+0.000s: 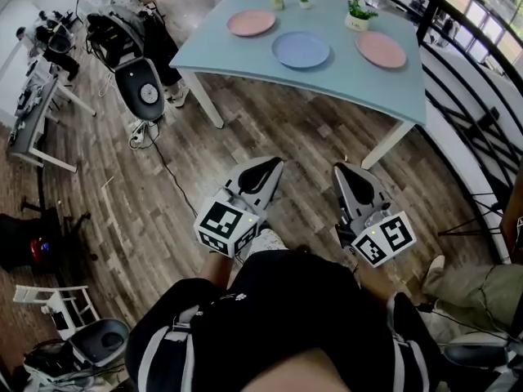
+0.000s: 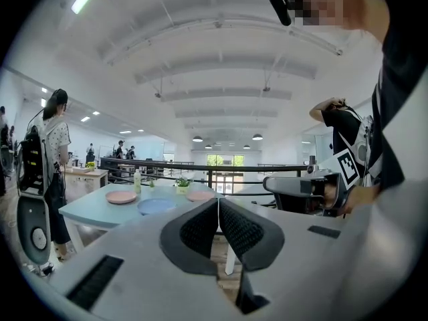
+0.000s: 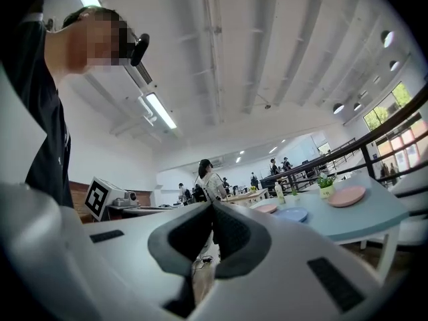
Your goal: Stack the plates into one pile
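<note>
Both tools hung level over the wooden floor, the left gripper (image 1: 265, 167) and right gripper (image 1: 349, 172) each clamped shut on nothing. Well beyond them, the light blue rectangular table (image 1: 384, 88) carried three plates lying apart: round pink plate (image 1: 251, 22) far left, round blue plate (image 1: 301, 49) middle, second pink plate (image 1: 381, 49) right.

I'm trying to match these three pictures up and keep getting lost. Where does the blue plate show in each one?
Head view: blue plate near the top, on the table, between two pink plates.
Left gripper view: left of centre, just above the jaws.
Right gripper view: right of centre, small, beyond the jaws.
Shared landmark: the potted plant on that table, in all three.
</note>
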